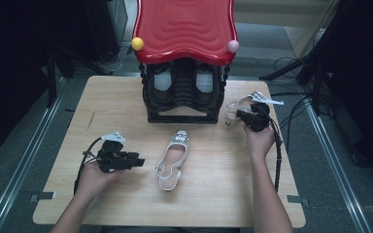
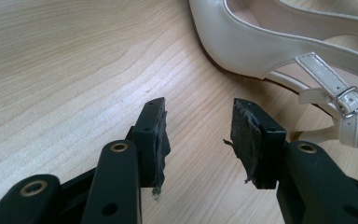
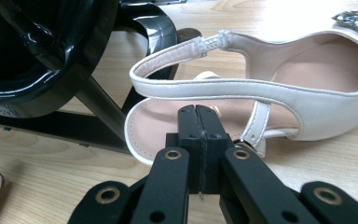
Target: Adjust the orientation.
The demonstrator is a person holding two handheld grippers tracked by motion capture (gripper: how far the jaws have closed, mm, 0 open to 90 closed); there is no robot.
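Two white slingback sandals are on the wooden table (image 1: 126, 204), and the work seems to be to put them onto the black shoe rack (image 1: 183, 97) with the red top, which stands at the far edge. I judge that this work is at its beginning, because no sandal of this pair is on the rack yet; inside the rack something pale is visible, but I cannot tell what it is. The first sandal (image 1: 173, 159) lies in the middle of the table, free, with its toe toward the rack. The left gripper (image 1: 137, 161) is just beside it with jaws apart and nothing between them; in the left gripper view the heel part and the buckle strap (image 2: 345, 100) are close in front of the pads. The second sandal (image 3: 270, 93) lies near the right foot of the rack. The right gripper (image 3: 198, 122) is closed, jaws pressed together at the sandal's edge, and I cannot tell if it pinches the strap or only touches it. What is left: to grip each sandal, lift it, and place both on a shelf.
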